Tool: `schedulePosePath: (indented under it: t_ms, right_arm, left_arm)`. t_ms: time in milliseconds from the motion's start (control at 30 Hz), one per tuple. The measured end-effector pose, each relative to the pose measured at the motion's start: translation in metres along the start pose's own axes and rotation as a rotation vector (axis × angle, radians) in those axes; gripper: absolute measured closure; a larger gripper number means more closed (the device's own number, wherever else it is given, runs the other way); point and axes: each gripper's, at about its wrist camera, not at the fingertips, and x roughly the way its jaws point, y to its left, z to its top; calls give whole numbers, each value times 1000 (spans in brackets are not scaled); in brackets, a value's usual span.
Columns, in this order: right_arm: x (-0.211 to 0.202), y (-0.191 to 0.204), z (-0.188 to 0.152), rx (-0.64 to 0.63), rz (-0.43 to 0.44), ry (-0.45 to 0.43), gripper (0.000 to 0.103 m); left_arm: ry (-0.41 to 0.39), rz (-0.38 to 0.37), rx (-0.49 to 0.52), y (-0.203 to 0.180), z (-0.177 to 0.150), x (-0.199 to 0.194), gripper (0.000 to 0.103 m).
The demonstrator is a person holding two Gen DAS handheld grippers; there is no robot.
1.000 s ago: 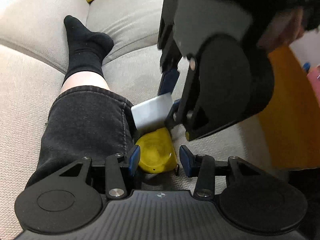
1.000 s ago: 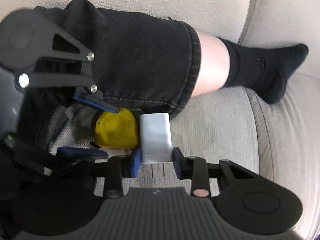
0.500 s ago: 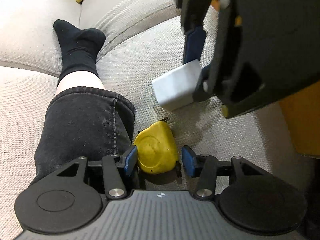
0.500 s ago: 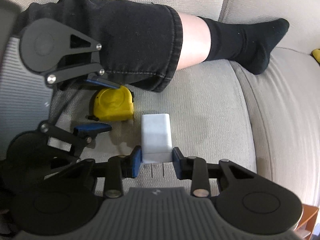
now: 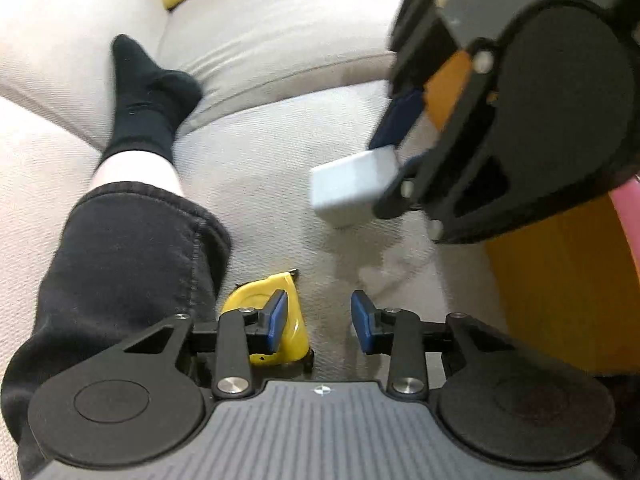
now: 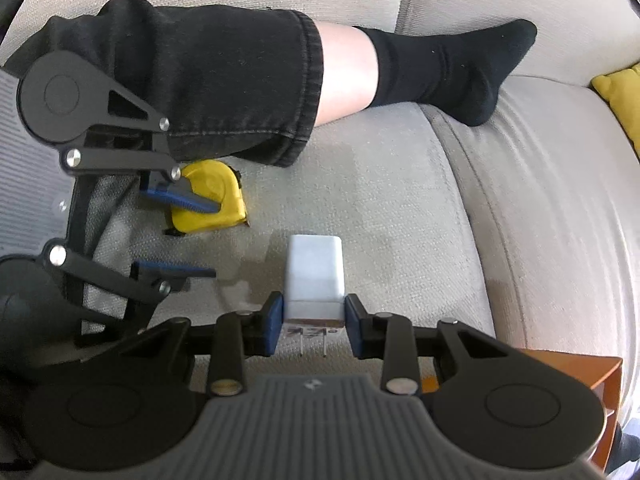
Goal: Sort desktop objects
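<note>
Your right hand-held gripper (image 6: pixel 312 326) clamps the white charger (image 6: pixel 315 280) above the sofa cushion (image 6: pixel 400 208). Your left hand-held gripper (image 5: pixel 318 320) is closing, nothing between its pads; the yellow tape measure (image 5: pixel 292 320) lies beside its left finger. No writing is legible.

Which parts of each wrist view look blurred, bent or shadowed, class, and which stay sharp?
Left wrist view: the right gripper and its white plug-in charger block are motion-smeared; the yellow tape measure stays sharp; a soft shadow lies on the beige sofa cushion.
Right wrist view: charger crisp; cushion seams bow with fisheye; the left gripper, jaws closing, is sharp.
</note>
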Motion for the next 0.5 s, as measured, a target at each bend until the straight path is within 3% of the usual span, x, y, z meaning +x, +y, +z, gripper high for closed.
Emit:
schedulePosePath:
  t_ms: [133,233,500]
  right_arm:
    - [-2,-1,-1,11,0,-5,68]
    - [-8,1,-5,18,2,-9,68]
    - [-2,-5,-8,28,20,-7,68]
  left_arm:
    - [-45,-10,-53,9,-2,-9,62]
    - [-84,-1,-86,11,-13,-29,47]
    - [-35,5,-158,16,-14,-21,41]
